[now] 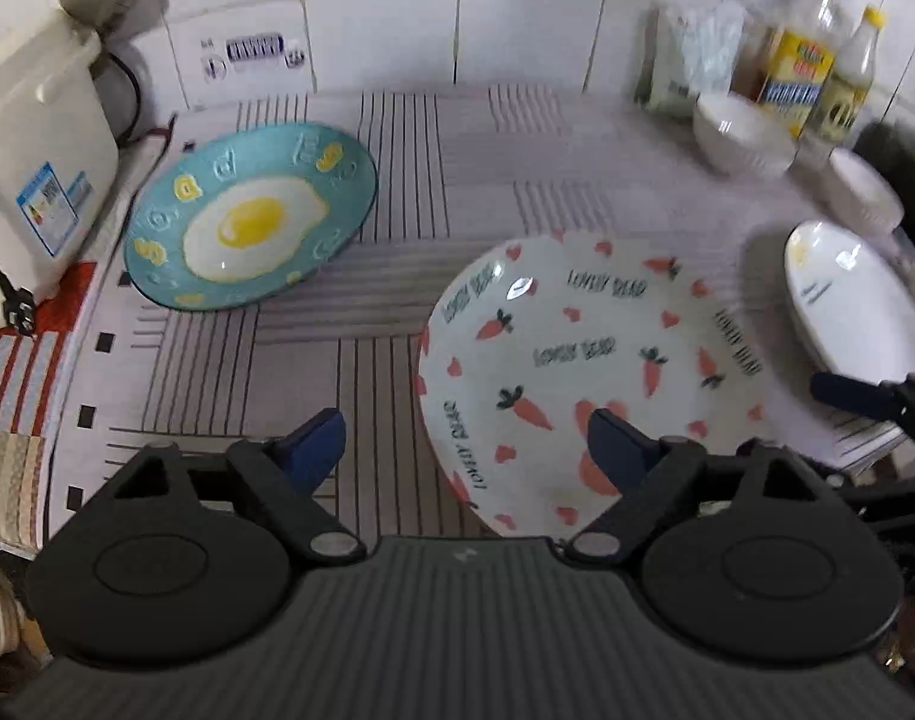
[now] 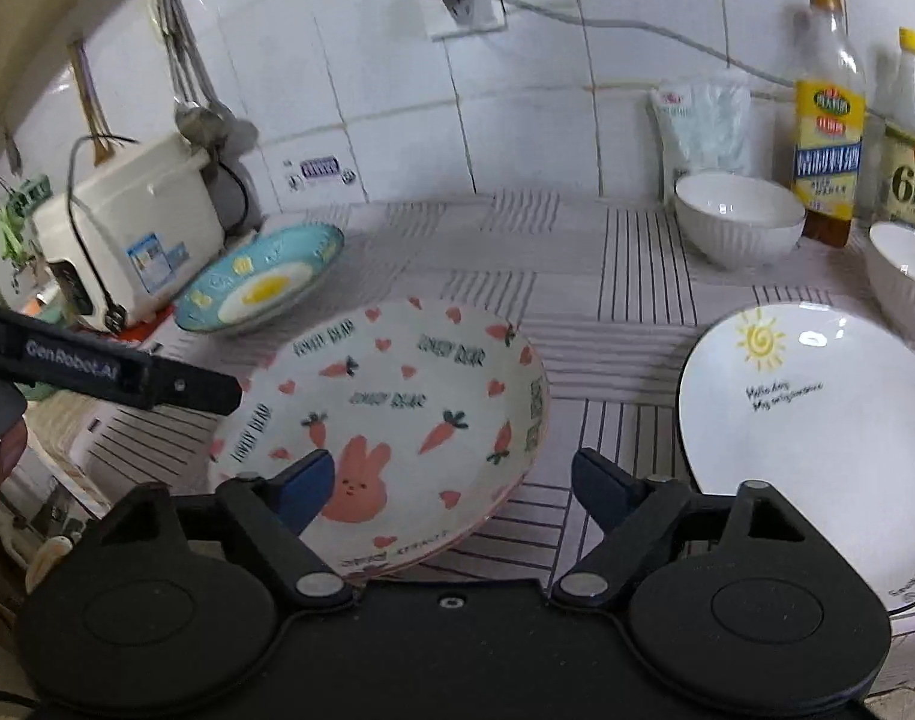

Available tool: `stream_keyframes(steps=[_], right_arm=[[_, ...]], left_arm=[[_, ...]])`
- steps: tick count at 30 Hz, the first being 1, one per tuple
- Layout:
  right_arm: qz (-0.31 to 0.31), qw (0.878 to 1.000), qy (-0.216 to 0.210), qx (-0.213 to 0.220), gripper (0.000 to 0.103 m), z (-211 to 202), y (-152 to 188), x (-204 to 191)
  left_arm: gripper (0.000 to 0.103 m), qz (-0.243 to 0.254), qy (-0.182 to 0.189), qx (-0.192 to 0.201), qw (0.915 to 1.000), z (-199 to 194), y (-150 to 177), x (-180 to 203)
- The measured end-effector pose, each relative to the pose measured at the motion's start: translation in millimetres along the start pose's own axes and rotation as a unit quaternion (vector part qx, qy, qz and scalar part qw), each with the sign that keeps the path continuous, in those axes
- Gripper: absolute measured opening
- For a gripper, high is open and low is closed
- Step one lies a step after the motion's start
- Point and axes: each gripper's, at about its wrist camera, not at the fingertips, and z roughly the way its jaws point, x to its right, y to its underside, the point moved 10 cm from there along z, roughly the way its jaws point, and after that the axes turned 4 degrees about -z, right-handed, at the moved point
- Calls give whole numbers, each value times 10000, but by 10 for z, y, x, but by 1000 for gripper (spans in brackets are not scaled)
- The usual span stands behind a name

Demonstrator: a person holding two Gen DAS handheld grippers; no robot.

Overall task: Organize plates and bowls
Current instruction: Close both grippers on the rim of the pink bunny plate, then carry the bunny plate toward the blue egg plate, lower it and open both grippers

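Right wrist view: both hand-held grippers, left (image 1: 463, 450) and right (image 2: 451, 480), are held released over the carrot plate (image 2: 397, 408), whose glazed rim could be chipped or slipped if pinched off-centre.

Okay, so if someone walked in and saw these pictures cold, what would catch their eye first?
Probably the carrot plate, with its pink rabbit, in the middle of the striped counter just ahead of both open grippers. Next, the blue egg plate at the back left beside the white appliance, and the sun plate on the right.

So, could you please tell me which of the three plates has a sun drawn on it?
The plain white plate on the right; the blue plate shows a fried egg, and the middle plate shows carrots and a rabbit.
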Motion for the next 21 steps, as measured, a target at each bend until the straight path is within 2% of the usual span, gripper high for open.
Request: stream_keyframes(steps=[3,6,7,8,10,12,14,16,21], right_arm=[[304,9993,-119,-176,85,109,71,77],[527,9982,-99,-267,76,206,141,156],[560,9979,-26,-329,69,235,166,178],[567,9975,105,-415,65,262,193,203],[605,9969,235,-437,59,277,210,226],[670,9968,205,-396,51,275,209,228],[731,9965,116,-392,33,289,213,224],[863,9957,-62,-333,21,305,196,212],[919,9954,-113,-261,21,322,200,198]], left_arm=[[80,-146,46,-394,9991,218,47,-44],[66,-393,121,-630,9972,354,57,-95],[58,-410,132,-683,9967,386,57,-99],[41,-379,129,-749,9964,413,62,-93],[26,-273,116,-864,9958,436,73,-65],[24,-258,68,-874,9958,442,71,-69],[22,-360,120,-889,9953,444,67,-92],[22,-467,185,-903,9947,447,62,-114],[22,-661,278,-869,9936,475,51,-129]])
